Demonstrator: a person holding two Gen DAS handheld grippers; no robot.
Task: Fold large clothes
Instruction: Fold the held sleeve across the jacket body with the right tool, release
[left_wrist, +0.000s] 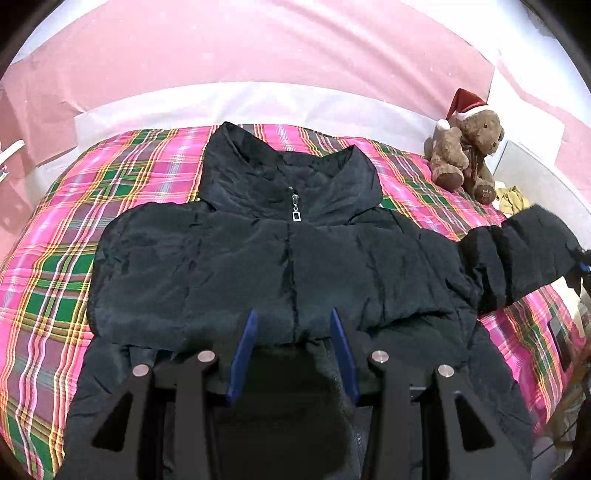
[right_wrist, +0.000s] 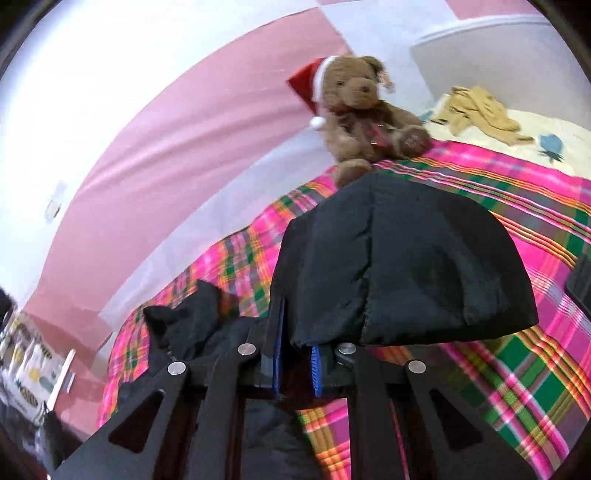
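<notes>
While one black jacket (left_wrist: 280, 258) lies flat on the plaid bed (left_wrist: 48, 295), the right tool (right_wrist: 295, 365) clenches its raised sleeve cuff (right_wrist: 399, 266) and the left tool (left_wrist: 293, 325) hovers released above the hem; one teddy bear (left_wrist: 465, 155) sits at the far edge.

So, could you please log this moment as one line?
jacket: flat on plaid bedspread | right tongs: shut on sleeve, lifted | left tongs: open over hem

Santa-hatted teddy bear (left_wrist: 465, 155) on plaid blanket (left_wrist: 55, 288), crumpled yellow cloth (right_wrist: 476, 110) nearby.
</notes>
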